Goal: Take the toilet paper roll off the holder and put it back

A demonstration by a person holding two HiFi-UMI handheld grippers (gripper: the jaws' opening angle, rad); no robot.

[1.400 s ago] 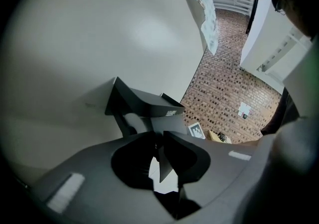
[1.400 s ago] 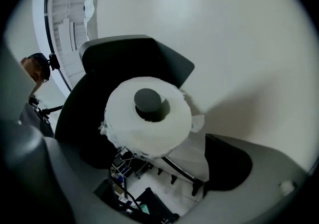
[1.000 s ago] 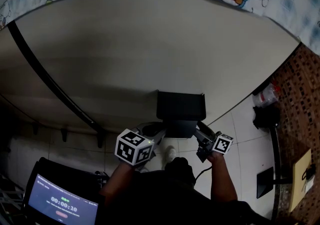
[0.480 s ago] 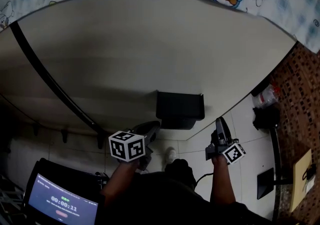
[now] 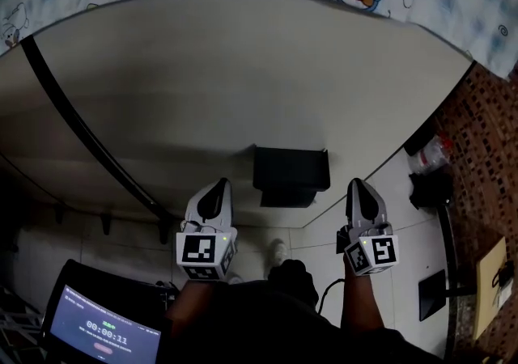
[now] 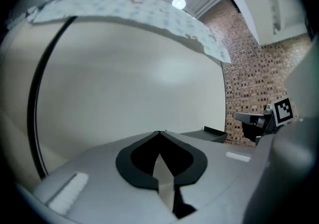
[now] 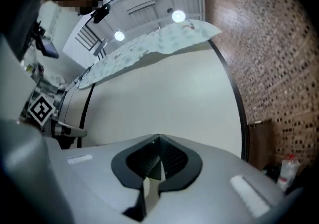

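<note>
The black toilet paper holder (image 5: 291, 175) is fixed to the cream wall; its top hides whatever hangs under it, and I see no roll. My left gripper (image 5: 218, 186) points at the wall just left of the holder, shut and empty, its tips meeting (image 6: 159, 132). My right gripper (image 5: 357, 185) points at the wall right of the holder; its jaws have just been closing and now meet (image 7: 159, 137) with nothing between them. Each gripper shows in the other's view: the right gripper (image 6: 256, 119) and the left gripper (image 7: 57, 129). The holder's edge (image 6: 215, 131) shows past the left jaws.
A black strip (image 5: 81, 132) runs diagonally down the wall at left. A brick wall (image 5: 486, 136) stands at right, with a bottle (image 5: 433, 152) and a dark object (image 5: 431, 188) at its foot. A timer screen (image 5: 101, 326) sits at lower left. A small white thing (image 5: 277, 251) lies below the holder.
Both grippers rose from under the holder to either side of it and turned to point at the wall. The right jaws went from open to shut.
</note>
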